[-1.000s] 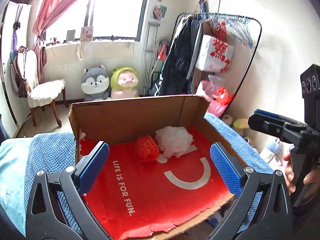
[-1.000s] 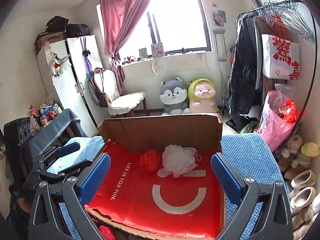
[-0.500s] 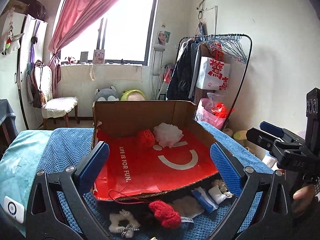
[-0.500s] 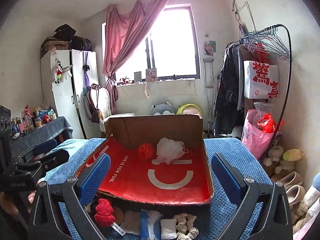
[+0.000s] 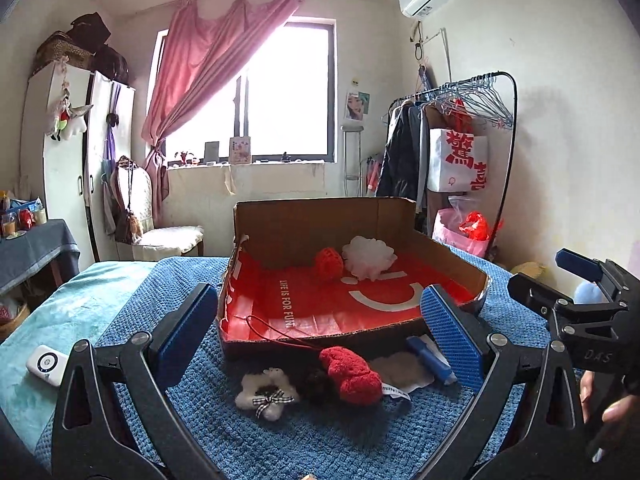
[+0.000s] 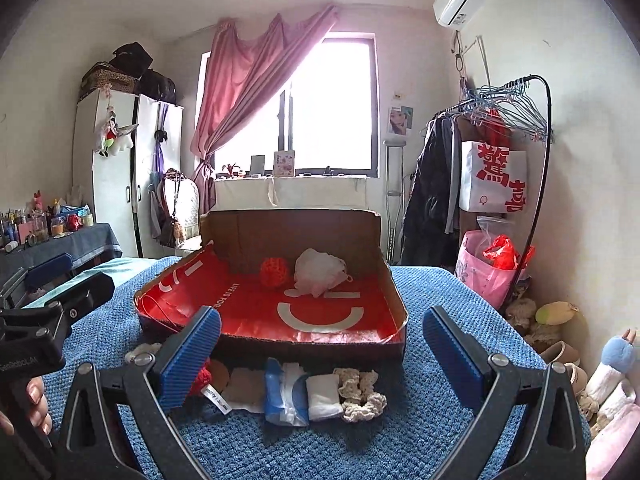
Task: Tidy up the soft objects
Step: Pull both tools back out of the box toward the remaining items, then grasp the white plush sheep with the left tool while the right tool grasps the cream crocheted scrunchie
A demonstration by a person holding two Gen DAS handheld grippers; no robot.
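A cardboard box [image 5: 456,256] [image 6: 394,284] with a red lining sits on the blue bedspread. Inside at the back lie a red ball [image 5: 328,265] [image 6: 274,273] and a white pouf [image 5: 370,257] [image 6: 318,267]. In front of the box lie a white bow toy [image 5: 266,394], a red plush [image 5: 352,370], a blue packet [image 6: 280,396], a white cloth [image 6: 323,396] and a cream scrunchie [image 6: 362,394]. My left gripper [image 5: 316,332] is open and empty above them. My right gripper [image 6: 320,346] is open and empty too.
A white power bank [image 5: 47,365] lies on the teal sheet at the left. A clothes rack [image 6: 492,152] stands at the right, with shoes and plush toys [image 6: 560,344] on the floor. A chair [image 5: 160,224] and a wardrobe [image 5: 68,160] stand at the left.
Both grippers have pulled back and lowered from above the box. The soft things in front of the box have come into view. Both stay open.
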